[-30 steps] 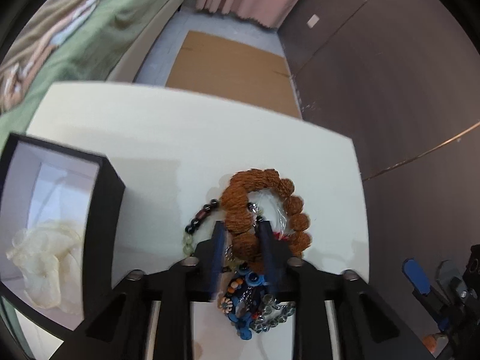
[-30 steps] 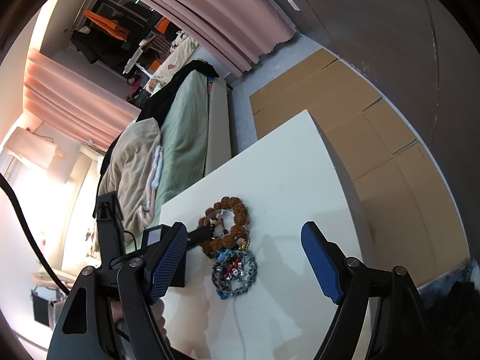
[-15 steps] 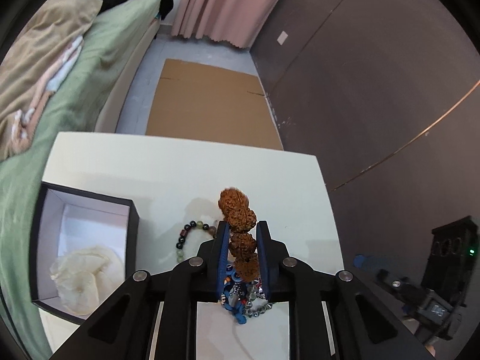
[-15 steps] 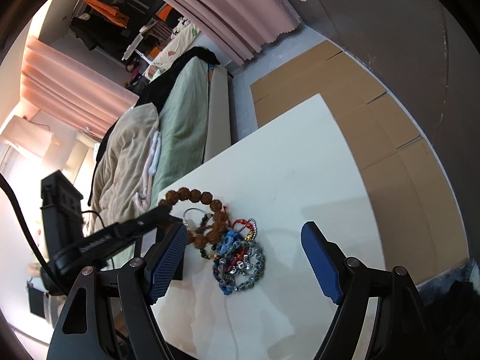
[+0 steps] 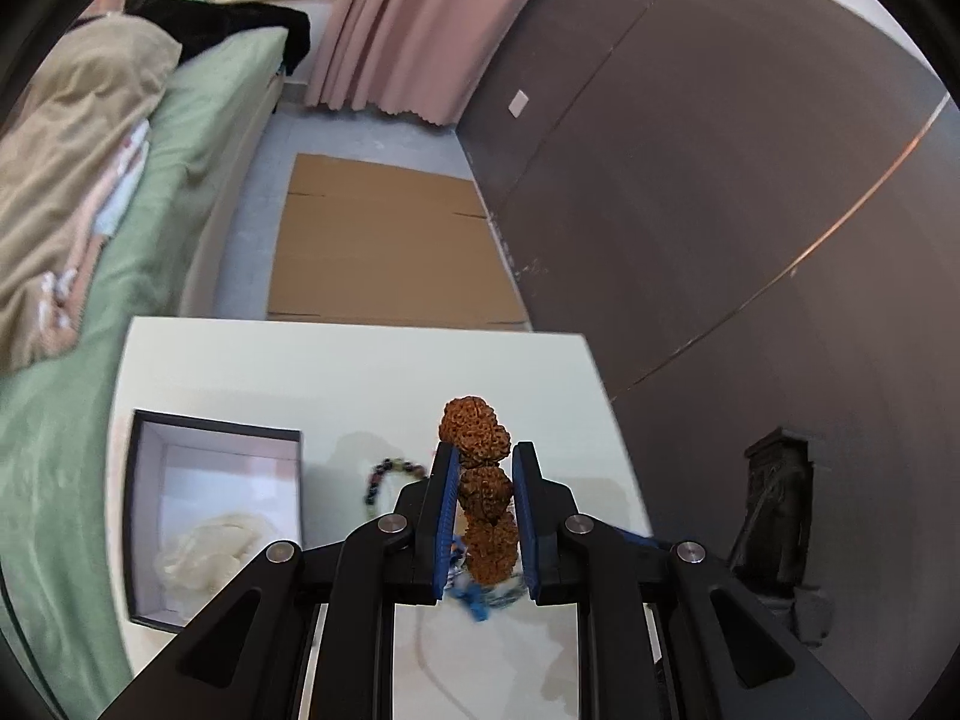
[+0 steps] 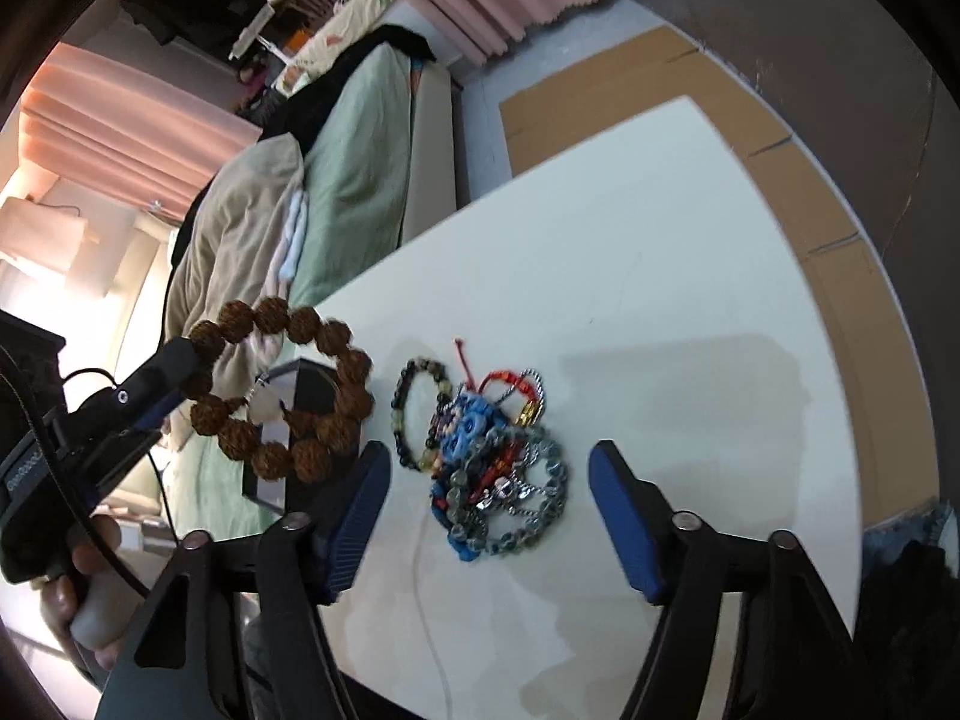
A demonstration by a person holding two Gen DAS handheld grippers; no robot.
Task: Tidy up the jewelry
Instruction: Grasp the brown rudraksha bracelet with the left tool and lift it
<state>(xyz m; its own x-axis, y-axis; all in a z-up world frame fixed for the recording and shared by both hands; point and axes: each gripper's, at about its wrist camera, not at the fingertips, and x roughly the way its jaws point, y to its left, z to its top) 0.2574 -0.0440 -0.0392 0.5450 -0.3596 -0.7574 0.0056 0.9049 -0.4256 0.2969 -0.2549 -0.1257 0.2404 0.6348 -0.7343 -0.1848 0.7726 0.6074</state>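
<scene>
My left gripper [image 5: 483, 468] is shut on a brown seed-bead bracelet [image 5: 477, 483] and holds it above the white table [image 5: 336, 372]. In the right wrist view the bracelet [image 6: 282, 390] hangs as a ring from the left gripper [image 6: 186, 360], over the open black box [image 6: 300, 390]. The box [image 5: 210, 516] has a white lining and pale crumpled tissue inside. A dark bead bracelet [image 6: 420, 414] and a tangled pile of blue, red and silver jewelry [image 6: 498, 468] lie on the table. My right gripper [image 6: 486, 516] is open just before the pile.
A bed with green cover [image 5: 150, 192] runs along the table's left side. Cardboard sheets [image 5: 384, 246] lie on the floor beyond the table. A dark wall [image 5: 720, 180] stands at the right. A thin white cord [image 6: 432, 600] crosses the table's near part.
My left gripper closed on the brown bracelet and lifted it off the table, up and toward the box. My right gripper moved closer to the jewelry pile.
</scene>
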